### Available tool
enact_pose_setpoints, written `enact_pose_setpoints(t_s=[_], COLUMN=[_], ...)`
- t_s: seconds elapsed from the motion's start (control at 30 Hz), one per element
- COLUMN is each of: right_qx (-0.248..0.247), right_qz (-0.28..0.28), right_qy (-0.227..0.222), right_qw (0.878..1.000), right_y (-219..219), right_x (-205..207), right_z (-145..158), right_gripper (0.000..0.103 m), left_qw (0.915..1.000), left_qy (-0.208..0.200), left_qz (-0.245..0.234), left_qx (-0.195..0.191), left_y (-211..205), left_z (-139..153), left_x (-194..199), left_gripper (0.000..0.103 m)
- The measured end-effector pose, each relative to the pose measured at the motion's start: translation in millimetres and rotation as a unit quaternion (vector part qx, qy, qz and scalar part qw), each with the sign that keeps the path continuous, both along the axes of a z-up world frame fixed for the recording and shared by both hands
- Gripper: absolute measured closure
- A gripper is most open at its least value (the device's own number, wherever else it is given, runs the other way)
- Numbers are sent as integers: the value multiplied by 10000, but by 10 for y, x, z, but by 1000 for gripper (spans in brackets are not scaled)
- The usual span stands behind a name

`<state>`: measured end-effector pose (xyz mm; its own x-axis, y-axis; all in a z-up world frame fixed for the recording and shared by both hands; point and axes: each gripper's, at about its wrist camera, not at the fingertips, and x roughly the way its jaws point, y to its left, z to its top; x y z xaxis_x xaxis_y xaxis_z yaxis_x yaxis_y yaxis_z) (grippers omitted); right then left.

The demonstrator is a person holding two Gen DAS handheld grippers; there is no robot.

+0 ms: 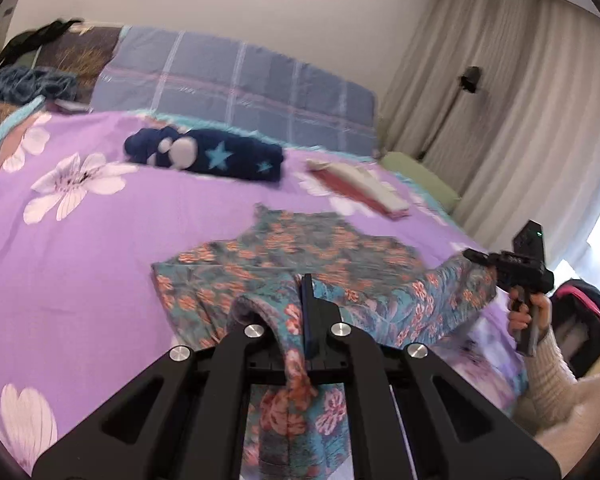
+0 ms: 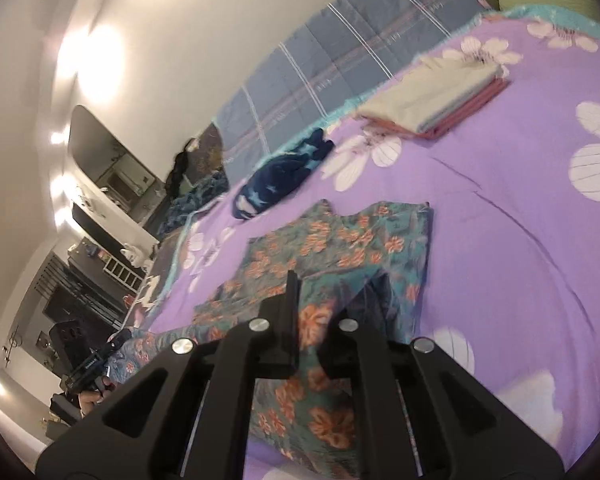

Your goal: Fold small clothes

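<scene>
The floral garment (image 1: 300, 252) lies spread on the purple bedspread (image 1: 100, 232), its far part flat near the bed's middle and its near hem lifted toward the near edge. Both tongs are closed on that hem: the left gripper (image 1: 296, 312) pinches 1 corner, the right gripper (image 2: 324, 304) the other, likely so the hem can be carried over evenly in a fold. A navy starred garment (image 1: 204, 156) and a folded stack (image 2: 432, 100) rest well apart, toward the far edge, clear of the folding area.
</scene>
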<state>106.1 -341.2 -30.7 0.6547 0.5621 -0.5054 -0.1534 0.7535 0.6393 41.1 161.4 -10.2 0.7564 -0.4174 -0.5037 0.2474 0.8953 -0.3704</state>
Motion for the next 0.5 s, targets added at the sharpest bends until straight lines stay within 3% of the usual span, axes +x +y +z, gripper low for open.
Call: enact_pose_setpoints(t_s=[0.13,0.23,0.33,0.4,0.5], right_qx=[-251,-153,-303,-444,-559], right_qz=[-90,-57,26,73,145], right_qy=[570,682,606,549,536], right_qw=[9980,9975,9977,9975,9969], right_y=[40,-8,-15,-16,-32], right_x=[284,306,268,211,59], right_z=[-442,-579,-515,-452,-390], right_gripper=[96,96,95,90,86], left_qw=[9978,9947,9948,9956,9957], left_qy=[639,993,945,886,886], left_qz=[175,257,264,279,252], left_qx=[-100,-89,-261,-157,-9], left_y=[61,78,127,126,97], left_z=[-522,-819,-812,-767,-714], left_x=[415,520,478,436,300], left_gripper=[99,99,97,84,77])
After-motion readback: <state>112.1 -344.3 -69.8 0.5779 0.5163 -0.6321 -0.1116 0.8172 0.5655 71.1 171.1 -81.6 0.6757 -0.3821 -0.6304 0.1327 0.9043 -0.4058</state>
